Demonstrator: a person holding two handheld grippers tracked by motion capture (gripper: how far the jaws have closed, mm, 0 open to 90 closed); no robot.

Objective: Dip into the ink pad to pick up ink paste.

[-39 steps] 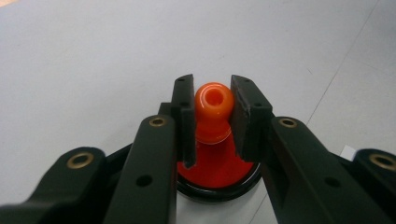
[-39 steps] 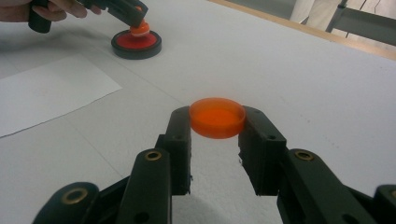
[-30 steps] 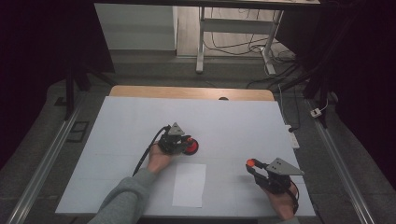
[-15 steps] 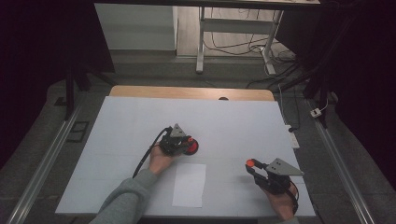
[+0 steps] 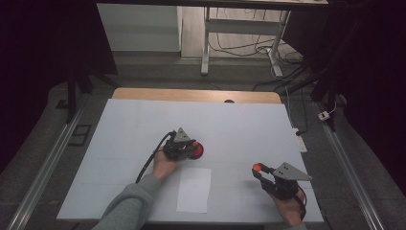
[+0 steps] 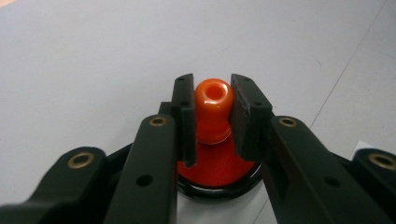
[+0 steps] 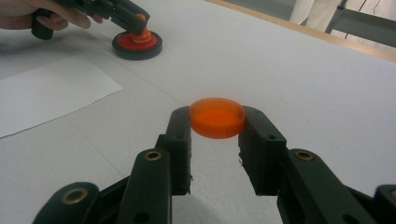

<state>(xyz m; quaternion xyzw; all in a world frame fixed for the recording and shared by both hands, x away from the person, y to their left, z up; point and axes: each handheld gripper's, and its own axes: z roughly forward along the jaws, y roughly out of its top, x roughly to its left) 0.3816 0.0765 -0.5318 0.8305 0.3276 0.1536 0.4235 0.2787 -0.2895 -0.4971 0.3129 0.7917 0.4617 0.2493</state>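
While both hands rested on the white table (image 5: 143, 124), the left gripper (image 6: 212, 109) was clamped on the orange plastic knob (image 6: 213, 109) of a red disc in a black ring base (image 6: 215, 175), just beyond the white paper sheet (image 5: 194, 189). The right gripper (image 7: 215, 133) pinched a shallow orange plastic cap (image 7: 217, 116) by its rim, held off the table. Both pieces looked light, rigid and smooth, likely slippery; the knob's narrow waist seemed the safest hold.
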